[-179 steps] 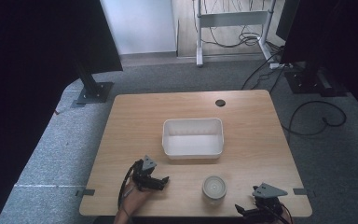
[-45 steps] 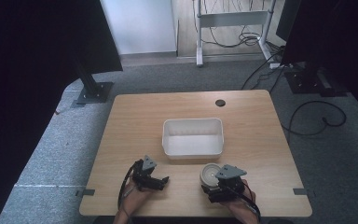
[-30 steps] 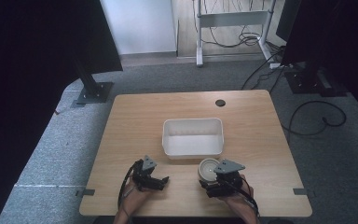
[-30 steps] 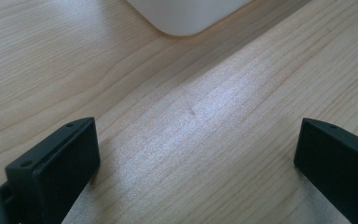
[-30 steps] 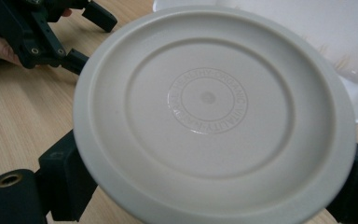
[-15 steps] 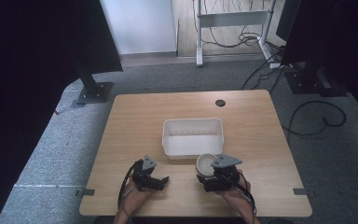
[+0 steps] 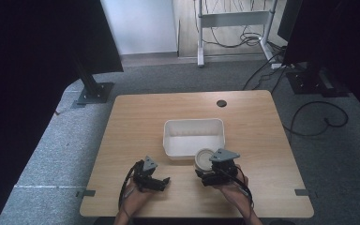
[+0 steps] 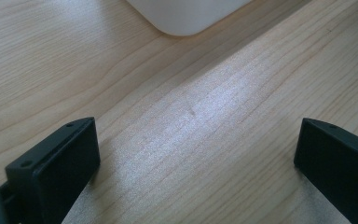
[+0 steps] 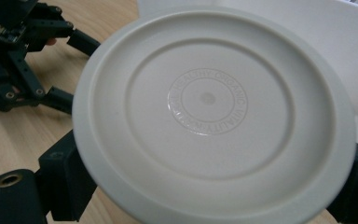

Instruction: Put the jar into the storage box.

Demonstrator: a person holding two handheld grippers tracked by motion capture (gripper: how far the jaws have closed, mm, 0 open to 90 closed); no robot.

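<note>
Nearest the person, the left gripper [image 7: 153, 179] sits low on the wooden table [image 7: 136, 117], jaws spread wide with just bare wood between them. To its right, the right gripper [image 7: 209, 172] is clamped on a round white lid [image 9: 213, 116], jaws on opposite edges. The lid's embossed ring of text faces that gripper's camera, and it's held at the near wall of the white rectangular tub [image 7: 194, 137], mid-table. Further back there's a dark cable hole [image 7: 221, 103] near the far edge.
</note>
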